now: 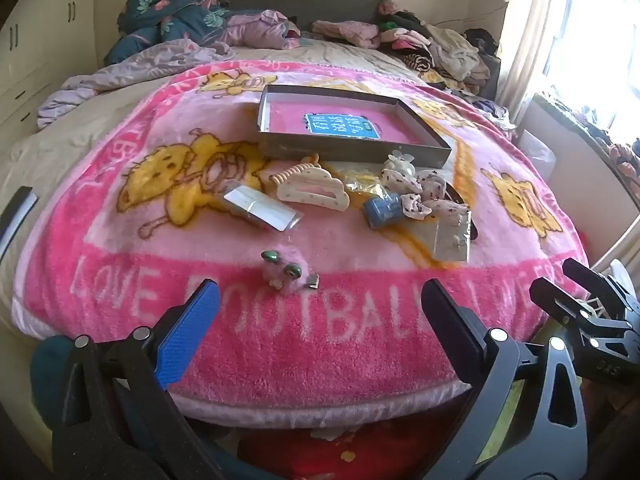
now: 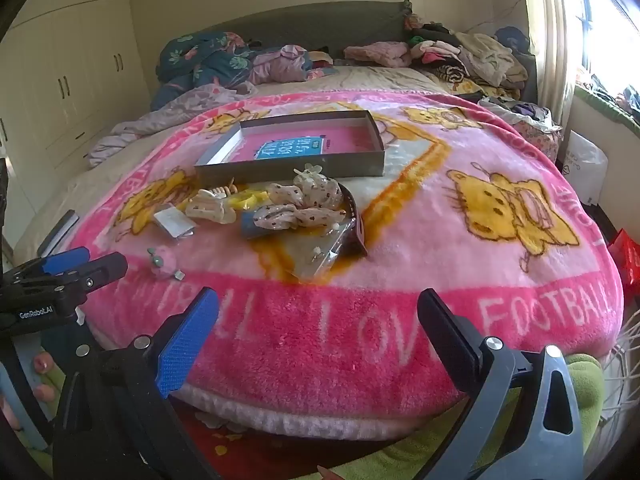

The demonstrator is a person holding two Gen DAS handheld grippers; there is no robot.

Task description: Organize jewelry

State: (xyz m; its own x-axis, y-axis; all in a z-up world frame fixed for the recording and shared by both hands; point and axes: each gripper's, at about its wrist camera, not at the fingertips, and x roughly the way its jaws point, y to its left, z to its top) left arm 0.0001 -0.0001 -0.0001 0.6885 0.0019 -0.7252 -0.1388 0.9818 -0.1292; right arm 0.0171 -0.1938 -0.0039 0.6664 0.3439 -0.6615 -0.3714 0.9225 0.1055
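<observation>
A shallow grey box [image 1: 352, 151] with a pink bottom lies open on the pink blanket [image 1: 320, 336]; it also shows in the right wrist view [image 2: 288, 168]. In front of it lies a heap: a cream claw clip [image 1: 310, 188], a silver packet [image 1: 260, 210], spotted scrunchies [image 1: 416, 188], a blue roll [image 1: 382, 210], an earring card [image 1: 452, 240]. A pink fuzzy frog clip [image 1: 286, 272] lies nearest. My left gripper [image 1: 320, 300] is open and empty, just short of the frog clip. My right gripper [image 2: 318, 308] is open and empty above the blanket's front edge.
Piles of clothes [image 1: 420, 44] and a dark floral quilt [image 1: 172, 12] cover the far end of the bed. White wardrobes [image 2: 60, 80] stand on the left, a bright window [image 2: 600, 20] on the right. A red item [image 2: 628, 256] sits beside the bed.
</observation>
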